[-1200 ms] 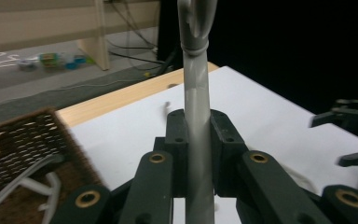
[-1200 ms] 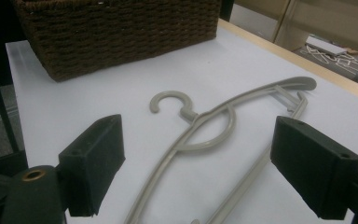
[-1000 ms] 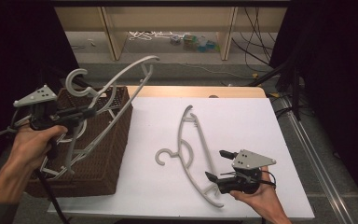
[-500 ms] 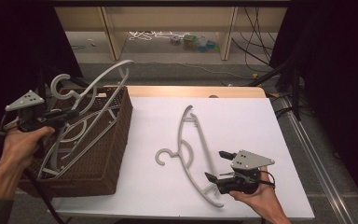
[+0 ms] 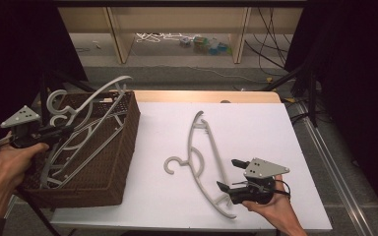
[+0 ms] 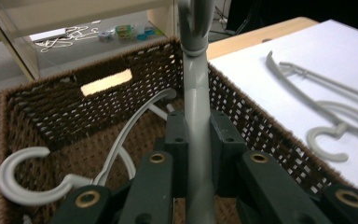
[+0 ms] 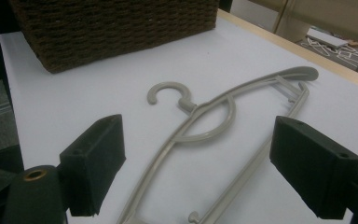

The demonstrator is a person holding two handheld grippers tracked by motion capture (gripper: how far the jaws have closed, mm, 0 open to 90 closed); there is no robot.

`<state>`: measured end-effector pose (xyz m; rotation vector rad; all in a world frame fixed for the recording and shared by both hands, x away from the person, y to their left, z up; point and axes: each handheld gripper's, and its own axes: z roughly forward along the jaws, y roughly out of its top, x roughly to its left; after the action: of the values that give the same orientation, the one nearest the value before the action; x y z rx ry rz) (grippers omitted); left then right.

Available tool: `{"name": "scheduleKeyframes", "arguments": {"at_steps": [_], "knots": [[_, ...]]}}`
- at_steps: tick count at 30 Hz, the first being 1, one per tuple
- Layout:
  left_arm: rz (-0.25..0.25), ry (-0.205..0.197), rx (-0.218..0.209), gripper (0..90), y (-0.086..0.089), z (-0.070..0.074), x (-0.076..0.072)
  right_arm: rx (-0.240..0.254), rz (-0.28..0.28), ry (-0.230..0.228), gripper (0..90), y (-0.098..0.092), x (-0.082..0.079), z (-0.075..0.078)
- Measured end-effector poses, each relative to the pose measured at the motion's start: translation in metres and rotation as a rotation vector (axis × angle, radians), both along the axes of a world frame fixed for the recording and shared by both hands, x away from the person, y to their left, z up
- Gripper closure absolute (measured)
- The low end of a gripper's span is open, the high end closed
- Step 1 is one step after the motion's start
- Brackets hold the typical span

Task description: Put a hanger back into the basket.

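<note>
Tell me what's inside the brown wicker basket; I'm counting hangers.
Inside the basket one grey hanger lies on the bottom, and a second hanger, clamped in the left tool, leans in. The basket walls, the hangers and the tool hide part of the bottom.

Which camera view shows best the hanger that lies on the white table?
The high view: the whole hanger shows, hook to both ends. The right gripper view cuts off its near end; the left gripper view catches part.

Basket left on table, hanger right of it.
</note>
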<state>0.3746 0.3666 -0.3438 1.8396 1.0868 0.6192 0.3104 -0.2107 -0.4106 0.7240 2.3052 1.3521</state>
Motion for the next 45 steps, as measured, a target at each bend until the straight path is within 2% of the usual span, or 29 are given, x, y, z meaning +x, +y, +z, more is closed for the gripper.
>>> {"name": "scheduleKeyframes", "arguments": {"at_steps": [2,3,6,10,15,16,17,18,21,23,26,31,32,33,35,38,39,40,43,44,45], "knots": [[0.016,0.03,0.001,79.5,0.0,-0.006,-0.001,-0.001,0.0,-0.003,18.9,0.0,0.0,-0.001],[0.016,0.036,0.008,79.4,0.0,-0.008,-0.001,0.0,-0.005,-0.013,19.0,0.001,0.0,-0.002],[0.018,0.046,0.017,79.4,0.003,-0.013,-0.002,-0.011,0.005,0.005,19.0,0.001,0.001,-0.002],[0.033,0.07,0.036,79.5,0.009,-0.017,-0.002,-0.01,-0.002,-0.001,19.1,0.0,0.001,-0.002],[0.021,0.079,0.042,79.4,0.01,-0.02,-0.003,-0.011,-0.003,0.005,19.1,-0.001,0.001,-0.002],[0.015,0.087,0.05,79.4,0.009,-0.02,-0.003,-0.002,-0.009,-0.002,19.1,0.0,0.002,-0.003],[0.005,0.102,0.081,79.4,0.01,-0.021,-0.002,-0.008,-0.002,0.008,19.0,-0.001,0.002,-0.002],[-0.001,0.112,0.09,79.4,0.009,-0.022,-0.001,0.0,-0.009,-0.004,19.1,0.0,0.001,-0.003],[-0.003,0.123,0.083,79.4,0.007,-0.028,0.002,-0.006,-0.005,0.004,19.1,-0.001,0.002,-0.003],[-0.018,0.145,0.112,79.4,0.007,-0.031,0.005,-0.006,-0.004,0.008,19.0,-0.002,0.001,-0.002],[-0.016,0.163,0.101,79.3,0.004,-0.037,0.007,-0.008,-0.002,0.009,19.0,-0.002,0.002,-0.002],[-0.025,0.193,0.113,79.3,0.002,-0.042,0.012,-0.011,-0.003,0.01,19.0,-0.002,0.002,-0.003],[-0.053,0.22,0.156,79.3,0.005,-0.041,0.014,-0.01,-0.004,0.014,19.0,-0.002,0.003,-0.003],[-0.055,0.226,0.146,79.3,0.004,-0.042,0.015,-0.01,-0.003,0.014,19.0,-0.002,0.003,-0.003],[-0.064,0.242,0.154,79.3,0.003,-0.042,0.017,-0.011,-0.003,0.01,19.0,-0.002,0.002,-0.004],[-0.07,0.258,0.199,79.2,0.0,-0.046,0.02,-0.008,-0.004,0.014,19.1,-0.002,0.003,-0.004],[-0.07,0.258,0.199,79.2,0.0,-0.046,0.02,-0.009,-0.001,0.015,19.1,-0.002,0.003,-0.004],[-0.065,0.267,0.195,79.2,-0.003,-0.049,0.024,-0.008,-0.002,0.014,19.1,-0.002,0.003,-0.004],[-0.002,0.266,0.186,78.7,-0.005,-0.058,0.03,-0.011,-0.004,0.01,19.1,-0.002,0.003,-0.004],[0.033,0.296,0.223,78.0,-0.005,-0.059,0.032,-0.01,-0.003,0.009,19.1,-0.002,0.002,-0.003],[0.054,0.3,0.222,77.5,-0.004,-0.061,0.034,-0.011,0.0,0.01,19.1,-0.002,0.002,-0.003]]}}
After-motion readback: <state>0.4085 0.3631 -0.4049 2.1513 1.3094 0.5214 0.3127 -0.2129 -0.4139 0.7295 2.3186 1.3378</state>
